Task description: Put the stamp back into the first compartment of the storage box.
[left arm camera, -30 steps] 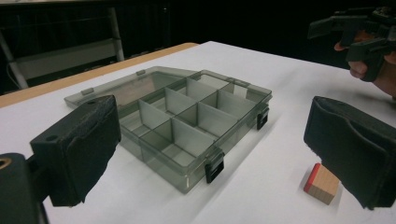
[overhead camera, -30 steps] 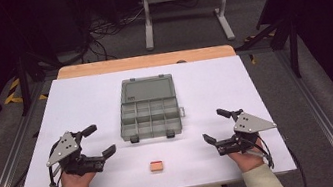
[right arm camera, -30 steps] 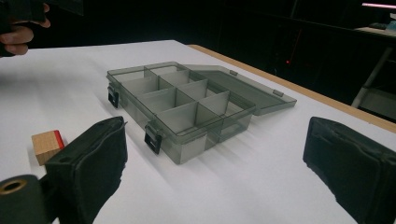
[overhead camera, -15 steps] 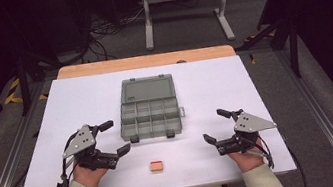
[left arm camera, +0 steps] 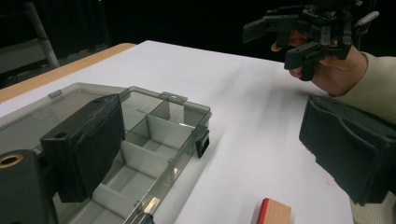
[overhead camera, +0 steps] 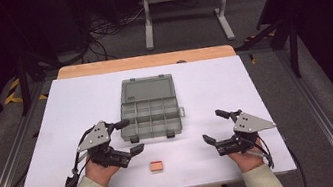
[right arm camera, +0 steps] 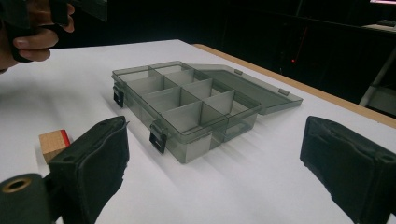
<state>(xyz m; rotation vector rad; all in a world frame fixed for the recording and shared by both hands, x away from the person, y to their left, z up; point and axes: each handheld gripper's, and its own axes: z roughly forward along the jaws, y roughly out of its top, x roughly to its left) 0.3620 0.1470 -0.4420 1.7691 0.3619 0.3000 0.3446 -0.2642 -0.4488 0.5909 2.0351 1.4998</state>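
high view: i have the left gripper (overhead camera: 128, 137) near the front left corner of the organizer box (overhead camera: 149, 109), with its far jaw close beside the box wall and its near jaw pointing toward the small wooden block (overhead camera: 156, 166). the jaws have just been closing a little, yet they stand wide apart with nothing between them, so the left gripper is released. the right gripper (overhead camera: 215, 126) sits at the front right of the white tabletop (overhead camera: 258, 109), well apart from the box, jaws spread and gripping nothing.

the organizer box rests at the centre of the tabletop. its lid lies open and flat on the far side, and its grid of compartments faces up. two dark latches hang on its near wall.

the wooden block lies on the tabletop in front of the box, between the two grippers, touching neither one.

left gripper view: one jaw overlaps the near compartments of the box (left arm camera: 154, 135); i cannot tell whether it touches the rim. the block (left arm camera: 274, 212) lies low in the frame, showing a red edge. the right gripper (left arm camera: 299, 35) is held above the tabletop farther off.

right gripper view: the box (right arm camera: 187, 107) stands ahead between the spread jaws, and the block (right arm camera: 53, 142) lies just behind the left-hand jaw.
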